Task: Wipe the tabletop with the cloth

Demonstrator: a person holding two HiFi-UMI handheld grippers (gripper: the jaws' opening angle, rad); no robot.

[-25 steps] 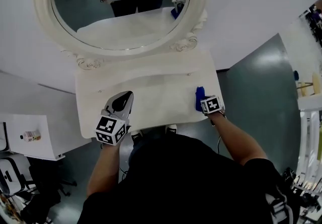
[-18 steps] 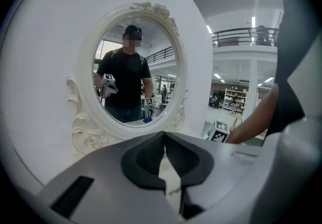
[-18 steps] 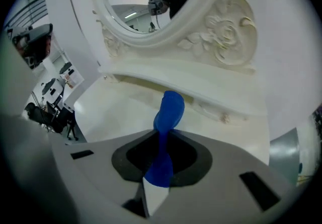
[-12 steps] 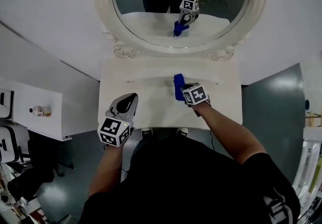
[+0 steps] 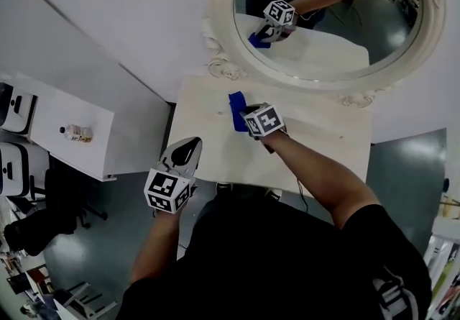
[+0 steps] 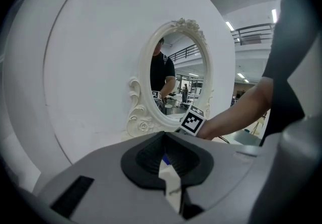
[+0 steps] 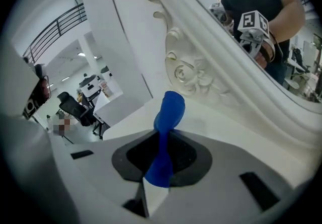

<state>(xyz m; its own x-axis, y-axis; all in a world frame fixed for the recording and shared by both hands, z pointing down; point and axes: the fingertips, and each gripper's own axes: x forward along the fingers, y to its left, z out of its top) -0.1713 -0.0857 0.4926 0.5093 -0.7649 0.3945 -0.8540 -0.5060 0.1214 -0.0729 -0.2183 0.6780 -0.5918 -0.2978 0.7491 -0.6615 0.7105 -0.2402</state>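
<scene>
My right gripper (image 5: 243,114), pinching the cloth (image 5: 236,107), slid left under the mirror (image 5: 224,31): more tabletop (image 5: 323,140) wiped. Left gripper (image 5: 187,146) closed, empty.

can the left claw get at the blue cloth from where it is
Probably yes: only bare tabletop lies between the left claw and the blue cloth, though the right claw is shut on it.
</scene>
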